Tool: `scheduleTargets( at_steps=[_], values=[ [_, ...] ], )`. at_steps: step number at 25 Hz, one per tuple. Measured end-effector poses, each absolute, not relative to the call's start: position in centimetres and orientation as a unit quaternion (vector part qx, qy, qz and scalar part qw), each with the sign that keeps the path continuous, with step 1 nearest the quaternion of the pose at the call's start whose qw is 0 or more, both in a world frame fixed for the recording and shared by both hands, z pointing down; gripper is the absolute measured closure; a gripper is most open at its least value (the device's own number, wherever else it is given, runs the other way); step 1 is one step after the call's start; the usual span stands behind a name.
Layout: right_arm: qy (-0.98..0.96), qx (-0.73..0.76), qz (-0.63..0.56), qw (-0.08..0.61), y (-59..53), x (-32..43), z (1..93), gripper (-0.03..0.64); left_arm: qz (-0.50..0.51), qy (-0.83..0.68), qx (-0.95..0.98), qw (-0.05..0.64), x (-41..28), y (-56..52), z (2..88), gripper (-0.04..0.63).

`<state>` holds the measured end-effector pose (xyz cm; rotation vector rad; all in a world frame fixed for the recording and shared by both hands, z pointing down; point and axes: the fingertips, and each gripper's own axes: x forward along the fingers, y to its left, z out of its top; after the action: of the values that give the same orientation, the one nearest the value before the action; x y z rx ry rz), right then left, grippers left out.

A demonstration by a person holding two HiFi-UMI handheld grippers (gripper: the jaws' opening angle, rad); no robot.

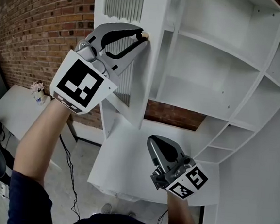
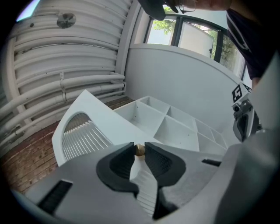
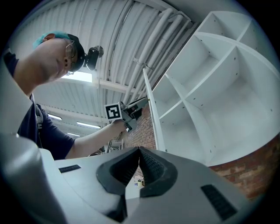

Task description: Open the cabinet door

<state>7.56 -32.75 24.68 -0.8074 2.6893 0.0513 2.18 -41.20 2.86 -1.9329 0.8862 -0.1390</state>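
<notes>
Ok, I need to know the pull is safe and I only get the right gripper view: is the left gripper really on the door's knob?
Observer: Yes. The left gripper view shows the left gripper shut on the small brass knob.
Operator: What is the door's face like? I see it edge-on.
Observer: The cabinet door is white, with a slatted panel beside the knob.
Operator: And where does my right gripper sit?
Observer: In the head view the right gripper hangs lower than the door's bottom edge and apart from it.
</notes>
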Motion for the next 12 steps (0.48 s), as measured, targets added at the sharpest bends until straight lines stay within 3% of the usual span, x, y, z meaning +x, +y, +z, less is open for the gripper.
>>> scheduleTargets(
  at_steps=[12],
  values=[
    [0.95, -0.263, 0.014, 0.166, -30.6, 2.6, 24.8, 0.591, -0.036, 0.366, -0.797, 0.479, -3.5, -37.5, 2.9, 0.517]
  ],
)
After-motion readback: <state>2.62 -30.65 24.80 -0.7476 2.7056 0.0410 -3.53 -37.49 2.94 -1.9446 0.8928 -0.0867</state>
